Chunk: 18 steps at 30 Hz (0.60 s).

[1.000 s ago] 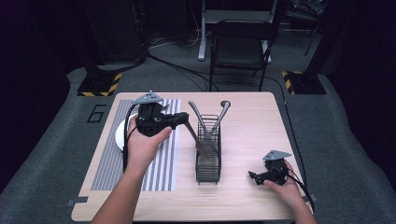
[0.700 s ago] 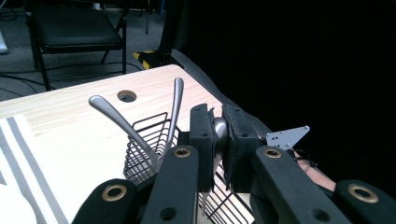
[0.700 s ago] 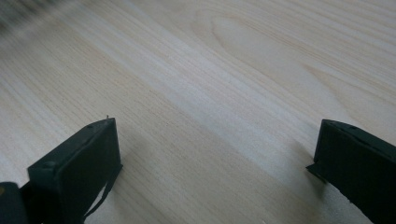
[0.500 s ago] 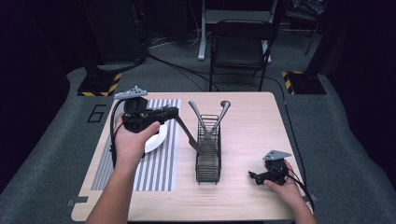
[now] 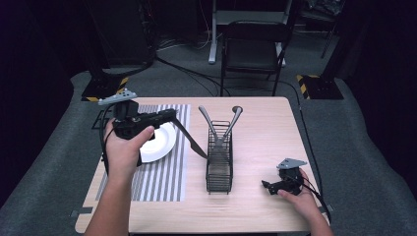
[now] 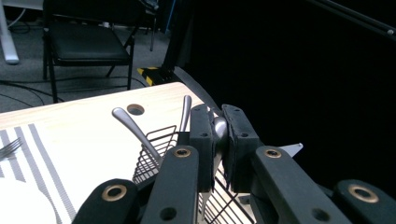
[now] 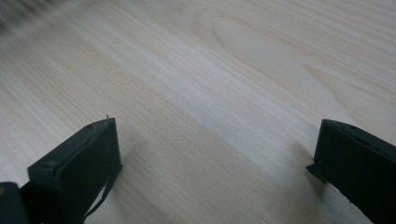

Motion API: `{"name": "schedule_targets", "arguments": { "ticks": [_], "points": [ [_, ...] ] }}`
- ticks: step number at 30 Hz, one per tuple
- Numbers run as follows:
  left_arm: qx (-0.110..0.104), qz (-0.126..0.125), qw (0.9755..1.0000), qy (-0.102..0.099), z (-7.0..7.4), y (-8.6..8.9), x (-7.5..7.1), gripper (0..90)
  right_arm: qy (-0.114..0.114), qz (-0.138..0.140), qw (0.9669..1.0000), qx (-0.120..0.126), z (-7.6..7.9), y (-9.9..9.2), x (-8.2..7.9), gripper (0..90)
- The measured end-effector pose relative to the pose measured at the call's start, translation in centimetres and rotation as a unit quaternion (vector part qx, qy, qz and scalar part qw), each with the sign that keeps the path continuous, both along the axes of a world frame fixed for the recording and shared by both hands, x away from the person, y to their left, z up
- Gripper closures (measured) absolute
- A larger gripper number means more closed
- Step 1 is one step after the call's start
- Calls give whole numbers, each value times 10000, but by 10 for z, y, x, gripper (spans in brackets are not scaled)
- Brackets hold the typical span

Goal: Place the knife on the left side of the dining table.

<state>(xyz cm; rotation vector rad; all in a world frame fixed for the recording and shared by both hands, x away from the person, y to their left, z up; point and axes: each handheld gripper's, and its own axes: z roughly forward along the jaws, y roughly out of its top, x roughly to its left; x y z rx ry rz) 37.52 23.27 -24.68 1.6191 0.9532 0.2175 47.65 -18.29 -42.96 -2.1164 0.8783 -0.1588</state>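
Observation:
My left gripper (image 5: pixel 168 116) hovers over the white plate (image 5: pixel 161 143), shut on a long piece of metal cutlery (image 5: pixel 192 142) that slants down toward the wire basket (image 5: pixel 219 164). In the left gripper view the pads (image 6: pixel 201 140) of the left gripper (image 6: pixel 218 133) pinch its silver handle (image 6: pixel 218 127). Two more utensil handles (image 5: pixel 205 118) stick up out of the basket. My right gripper (image 5: pixel 268 187) rests low at the table's near right, open, and the right gripper (image 7: pixel 215 140) has bare wood between its jaws.
A striped placemat (image 5: pixel 162 179) lies under the plate on the left half of the wooden table (image 5: pixel 265 132). A fork (image 6: pixel 9 148) lies on the mat beside the plate. A black chair (image 5: pixel 253 49) stands behind the table.
My left hand has drawn leftward and up, away from the basket, carrying the cutlery; the plate beneath it has come into sight. The right hand has stayed put.

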Motion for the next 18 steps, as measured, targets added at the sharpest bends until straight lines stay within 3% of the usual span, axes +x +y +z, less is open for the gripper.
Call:
{"name": "schedule_targets", "arguments": {
  "ticks": [11,18],
  "points": [
    [-92,208,9997,15,-4,24,0,834,4,-8,10000,0,0,0,0,0],
    [-90,363,9992,168,-18,36,4,834,5,-7,10000,2,0,0,0,0]
  ]
}}
